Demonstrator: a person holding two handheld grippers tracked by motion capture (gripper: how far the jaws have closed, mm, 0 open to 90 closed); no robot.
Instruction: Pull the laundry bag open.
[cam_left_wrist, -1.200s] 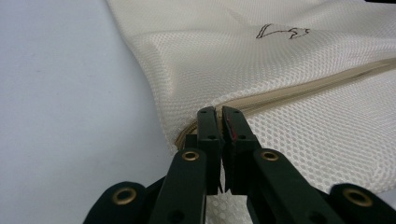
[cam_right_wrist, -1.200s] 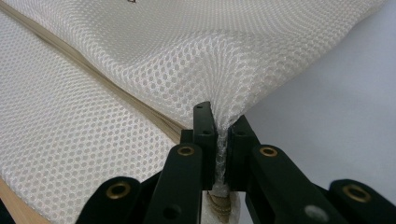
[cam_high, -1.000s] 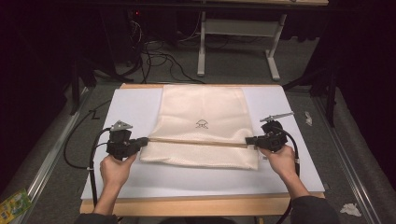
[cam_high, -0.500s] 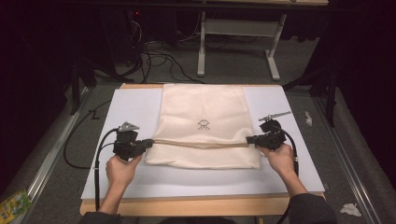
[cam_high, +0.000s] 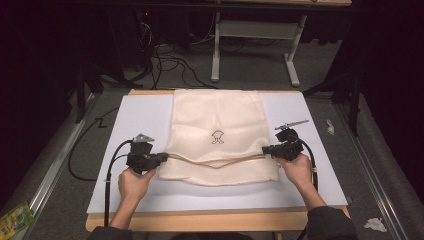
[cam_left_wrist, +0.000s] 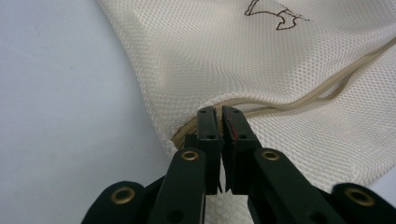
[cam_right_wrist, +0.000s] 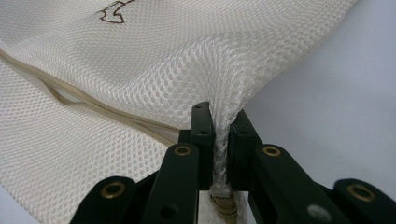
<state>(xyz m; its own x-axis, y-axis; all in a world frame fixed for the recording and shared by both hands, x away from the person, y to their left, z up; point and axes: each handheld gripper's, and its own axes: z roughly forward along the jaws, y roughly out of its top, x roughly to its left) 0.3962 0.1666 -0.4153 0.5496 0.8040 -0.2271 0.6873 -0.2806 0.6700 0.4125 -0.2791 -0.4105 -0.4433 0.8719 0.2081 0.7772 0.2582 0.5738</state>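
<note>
1. left gripper: fingers clamped on the left edge of the mesh bag, by the zipper.
2. mesh bag: cream, fine weave, lying mid-bench on the white board, zipper line sagging across its near part.
3. Marking: small brown outline logo, no readable text.
4. right gripper: jaws have just been easing open, fingers pinching bunched mesh at the bag's right edge.

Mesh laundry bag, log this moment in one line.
left gripper: shut on mesh laundry bag | right gripper: shut on bag | zipper edge: sagging | white board: under bag
</note>
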